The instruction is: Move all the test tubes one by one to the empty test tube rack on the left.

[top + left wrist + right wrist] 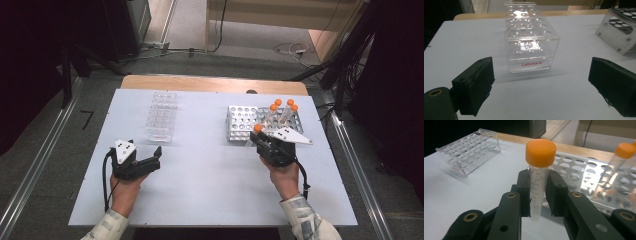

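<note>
White table sheet (pixel 210 195) across the middle of the high view, wooden edge along its far side. Resting on it, right of centre: metal rack (pixel 239 125), perforated, four orange-capped tubes (pixel 286 111) upright at its right end. Left of centre, well apart from it: clear plastic rack (pixel 163 116), long side running up the frame; in the left gripper view at upper centre (pixel 530 37), red lettering on the near face, every visible hole without a tube.

Lower left of the high view: left gripper (pixel 150 159), in the person's left hand (pixel 124 192), just below the clear rack and not touching it. Jaws spread wide, nothing between them; in the left gripper view black pads (pixel 477 85) at the far left and far right edges, bare sheet between, corner of the metal rack at upper right.

Right of centre in the high view: right gripper (pixel 259 137), in the right hand (pixel 285 180), at the near edge of the metal rack. Jaws clamped on a single tube (pixel 537 185), upright, orange cap (pixel 540 152) well above the pads, printed scale visible on the clear wall, rounded bottom showing below the pads. In the high view, same cap (pixel 258 128) just beside the rack's front edge. Whether the tube's bottom touches the sheet: not discernible.
</note>
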The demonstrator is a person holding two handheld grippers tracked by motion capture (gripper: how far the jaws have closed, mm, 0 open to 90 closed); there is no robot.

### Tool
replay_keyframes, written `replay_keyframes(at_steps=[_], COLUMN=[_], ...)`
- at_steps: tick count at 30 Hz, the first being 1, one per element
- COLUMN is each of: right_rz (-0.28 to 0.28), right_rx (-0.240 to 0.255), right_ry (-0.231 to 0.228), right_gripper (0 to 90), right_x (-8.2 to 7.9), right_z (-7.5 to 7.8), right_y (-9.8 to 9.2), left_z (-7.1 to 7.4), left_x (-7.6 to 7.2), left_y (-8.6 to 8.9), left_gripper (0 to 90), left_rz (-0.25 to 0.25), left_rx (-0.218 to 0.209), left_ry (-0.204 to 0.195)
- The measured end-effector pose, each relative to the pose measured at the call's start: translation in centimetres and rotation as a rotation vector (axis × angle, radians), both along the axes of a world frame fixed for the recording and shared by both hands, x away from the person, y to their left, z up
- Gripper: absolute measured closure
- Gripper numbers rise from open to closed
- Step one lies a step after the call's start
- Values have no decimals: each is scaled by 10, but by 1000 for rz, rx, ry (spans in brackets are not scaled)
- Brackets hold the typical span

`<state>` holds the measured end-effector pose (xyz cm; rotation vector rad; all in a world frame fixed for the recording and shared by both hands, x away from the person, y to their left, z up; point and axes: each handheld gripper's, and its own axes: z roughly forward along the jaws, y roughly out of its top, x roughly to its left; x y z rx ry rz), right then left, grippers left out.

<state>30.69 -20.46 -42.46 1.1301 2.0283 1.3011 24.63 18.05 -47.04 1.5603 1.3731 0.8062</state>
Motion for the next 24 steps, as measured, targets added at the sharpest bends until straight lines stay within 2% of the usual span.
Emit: replay_keyframes(at_steps=[7, 10, 16, 20, 24], right_rz=[50, 73, 96, 114, 145], right_rx=[-16, -19, -39, -50, -69], right_ry=[8, 14, 23, 25, 28], right_gripper=[723, 723, 723, 723, 723], right_x=[-1, -1, -1, -2, -3], right_z=[-8, -13, -19, -21, -27], right_y=[19, 25, 38, 45, 60], left_z=[8, 11, 16, 24, 30], left_x=[7, 10, 13, 16, 17], left_y=[-17, -22, -32, -43, -58], left_gripper=[68, 98, 121, 122, 155], left_rz=[-60, -85, -128, -181, -237], left_rx=[-9, -29, -35, -48, -38], left_ry=[-13, -19, -25, -23, -42])
